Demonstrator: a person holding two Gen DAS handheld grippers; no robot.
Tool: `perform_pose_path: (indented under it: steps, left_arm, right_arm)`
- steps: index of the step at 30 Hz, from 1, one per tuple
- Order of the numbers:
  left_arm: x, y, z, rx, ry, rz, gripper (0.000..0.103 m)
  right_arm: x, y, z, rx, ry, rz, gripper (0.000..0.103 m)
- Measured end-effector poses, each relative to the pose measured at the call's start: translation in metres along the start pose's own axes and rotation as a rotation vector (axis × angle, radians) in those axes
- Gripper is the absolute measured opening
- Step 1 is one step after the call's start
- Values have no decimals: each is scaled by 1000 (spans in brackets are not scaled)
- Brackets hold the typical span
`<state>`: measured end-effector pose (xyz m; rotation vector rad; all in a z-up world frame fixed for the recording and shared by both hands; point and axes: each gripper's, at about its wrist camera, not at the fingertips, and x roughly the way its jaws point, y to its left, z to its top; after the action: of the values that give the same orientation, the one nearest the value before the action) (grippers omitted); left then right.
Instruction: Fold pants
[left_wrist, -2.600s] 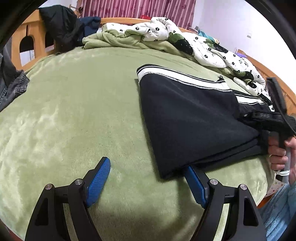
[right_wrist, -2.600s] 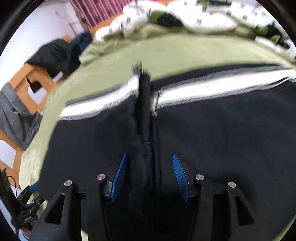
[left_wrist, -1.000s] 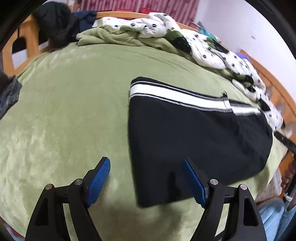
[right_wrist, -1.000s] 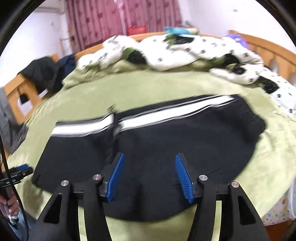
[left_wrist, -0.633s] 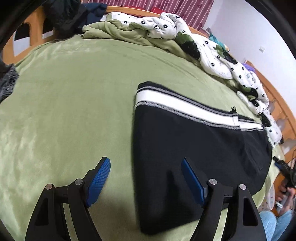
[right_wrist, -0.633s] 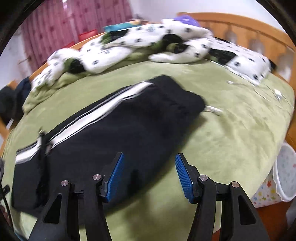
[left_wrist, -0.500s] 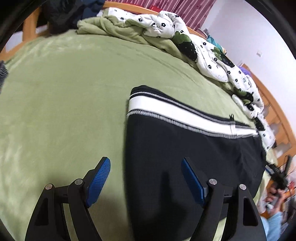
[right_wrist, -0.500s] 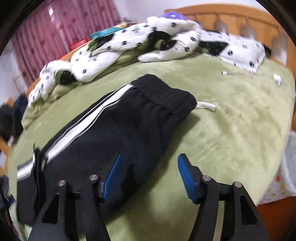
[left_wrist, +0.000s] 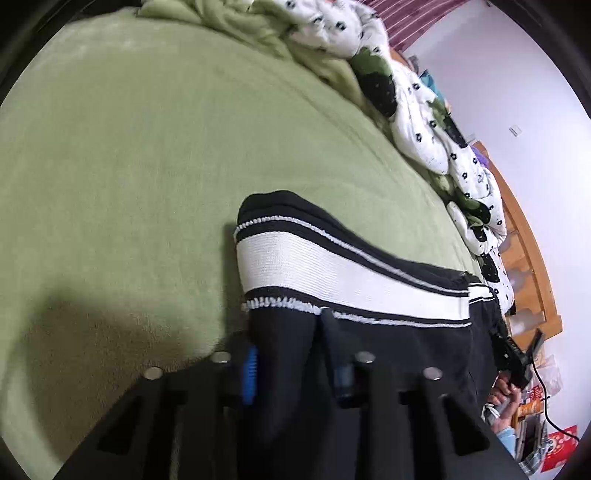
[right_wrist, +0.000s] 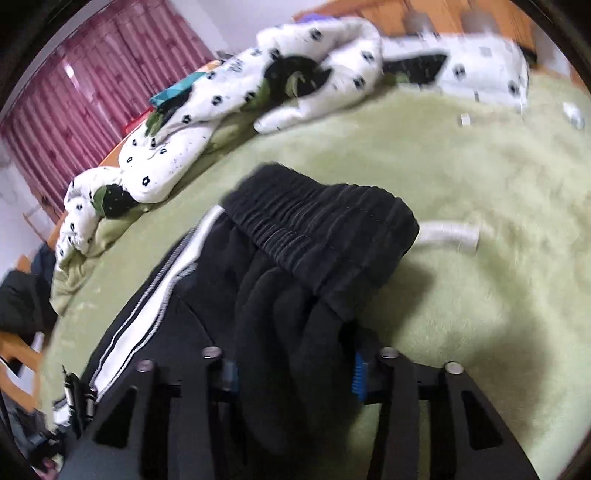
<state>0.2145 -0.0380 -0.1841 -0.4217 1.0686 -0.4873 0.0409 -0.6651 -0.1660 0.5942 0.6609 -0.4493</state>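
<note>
Pants (left_wrist: 369, 343) bunched between both just-closed jaws, pinched at cuff end and waistband.

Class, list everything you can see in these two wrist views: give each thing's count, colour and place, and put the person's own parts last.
pants: one, black with white stripe, folded on the blanket
drawstring: one, white, poking out beside the waistband
blanket: one, green, covering the bed
quilt: one, white with black flowers, bunched along the far edge
curtain: one, dark red, behind the bed
bed frame: one, wooden, along the bed's edge
left gripper: black, blue pads, jaws just closed on the pants' end
right gripper: black, blue pads, jaws just closed on the bunched waist end
</note>
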Motion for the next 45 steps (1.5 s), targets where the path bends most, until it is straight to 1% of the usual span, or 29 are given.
perform_pose_path:
  steps: [1, 2, 5, 6, 9, 12, 14, 16, 18, 21, 22, 23, 24, 25, 26, 28, 29, 31, 33, 35, 36, 37, 38, 39, 40, 41, 42, 44, 45]
  left_arm:
    - [-9, -7, 1, 8, -22, -13, 21]
    - [-15, -10, 4, 11, -32, -21, 19]
    - [-35, -29, 13, 6, -58, -40, 12]
    - [-40, -33, 15, 5, -64, -47, 12]
    - [-56, -46, 25, 27, -90, -62, 12]
    - [-80, -45, 34, 19, -105, -98, 12]
    - [-98, -39, 41, 29, -143, -69, 12]
    - [-124, -25, 51, 47, -199, 3, 12]
    - [-140, -6, 64, 41, -225, 73, 12]
    - [-152, 25, 81, 35, -244, 174, 12]
    - [-152, 39, 88, 33, -234, 223, 13]
    - [-148, 49, 93, 27, -224, 252, 13]
    - [-144, 59, 96, 18, -212, 270, 13]
    - [-137, 71, 99, 2, -193, 281, 13]
    - [-130, 80, 101, -12, -181, 283, 13]
    - [-114, 96, 101, -22, -163, 307, 13]
    - [-105, 99, 100, -24, -156, 321, 13]
    - [-92, 107, 98, -28, -137, 351, 14]
    - [-84, 109, 95, -31, -125, 371, 15]
    - [-81, 112, 92, -38, -127, 378, 19]
    - [-80, 113, 91, -42, -127, 385, 21]
    - [-80, 114, 90, -43, -129, 385, 21]
    - [-79, 115, 89, -45, -131, 395, 24]
    - [-78, 116, 88, -45, -127, 409, 29]
    - [-75, 115, 88, -43, -120, 429, 30]
    - [-74, 114, 88, -37, -117, 442, 32]
    - [-74, 112, 86, -31, -114, 458, 36]
    - [-76, 108, 83, -11, -107, 499, 42]
    - [-79, 105, 80, 2, -110, 517, 43]
  right_arm:
    - [-9, 8, 4, -12, -19, 16, 30]
    - [-24, 22, 10, -25, -44, 44, 29]
    - [-51, 58, 24, -80, -95, 52, 27]
    - [-64, 77, 29, -106, -123, 61, 27]
    - [-85, 118, 38, -150, -164, 87, 26]
    - [-102, 155, 45, -155, -176, 146, 25]
    - [-107, 177, 45, -143, -166, 205, 25]
    - [-106, 195, 41, -143, -155, 253, 25]
    - [-97, 212, 31, -145, -139, 299, 25]
    - [-66, 237, 10, -156, -89, 348, 25]
    - [-57, 241, 4, -157, -73, 352, 25]
    - [-44, 246, -2, -157, -53, 352, 25]
    - [-25, 249, -11, -159, -35, 336, 24]
    - [-16, 249, -15, -156, -33, 316, 24]
    - [-1, 245, -19, -149, -26, 276, 24]
    - [21, 231, -21, -128, 8, 226, 24]
    - [33, 222, -22, -120, 32, 197, 24]
    - [51, 204, -25, -107, 80, 170, 25]
    - [63, 197, -30, -131, 98, 139, 26]
    - [70, 200, -38, -195, 94, 87, 29]
    - [73, 201, -42, -221, 92, 53, 34]
    - [75, 201, -46, -239, 95, 19, 41]
    - [77, 201, -48, -246, 104, -4, 44]
    - [80, 198, -52, -243, 120, -28, 51]
    - [83, 194, -54, -234, 142, -43, 54]
    - [83, 189, -56, -220, 167, -39, 54]
    - [81, 184, -57, -200, 183, -28, 54]
    - [66, 179, -56, -174, 182, -39, 55]
    - [58, 179, -57, -171, 171, -53, 55]
